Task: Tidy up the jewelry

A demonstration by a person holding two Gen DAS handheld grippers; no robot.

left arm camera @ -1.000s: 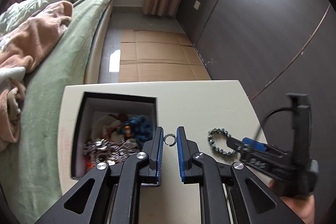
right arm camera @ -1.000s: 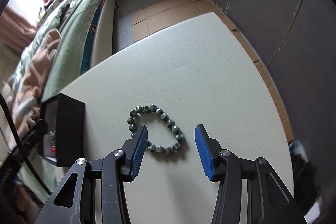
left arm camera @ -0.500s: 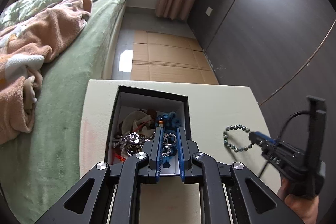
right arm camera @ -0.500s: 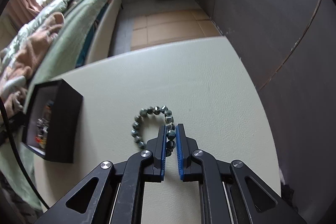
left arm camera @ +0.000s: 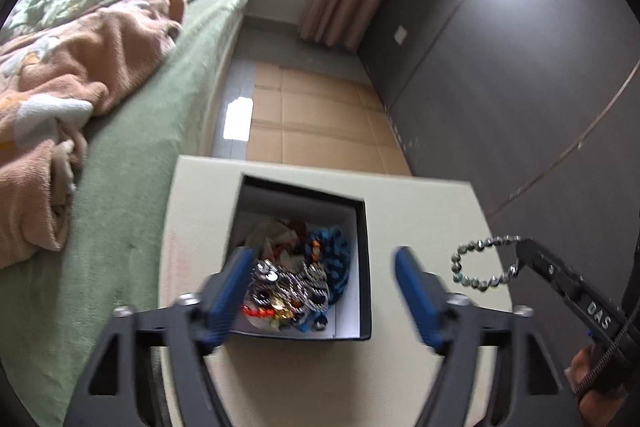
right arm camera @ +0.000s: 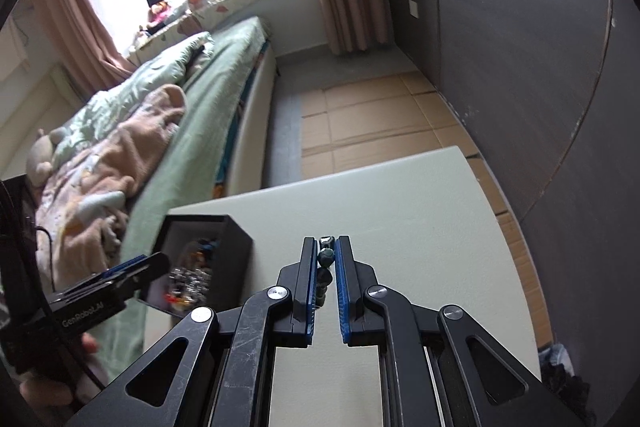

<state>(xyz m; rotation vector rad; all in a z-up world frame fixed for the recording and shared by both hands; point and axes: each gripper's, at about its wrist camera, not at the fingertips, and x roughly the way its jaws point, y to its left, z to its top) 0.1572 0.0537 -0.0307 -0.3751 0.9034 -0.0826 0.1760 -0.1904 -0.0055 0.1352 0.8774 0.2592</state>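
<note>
My left gripper (left arm camera: 324,291) hung over the open box (left arm camera: 362,267); its jaws had just been opening and stood wide with nothing between them. My right gripper (right arm camera: 325,259) was clamped on the bracelet (left arm camera: 482,261), clear above the table (right arm camera: 400,219), bare table ahead of it. The bracelet's loop hung from its tips, long axis running toward the box on its left.
</note>
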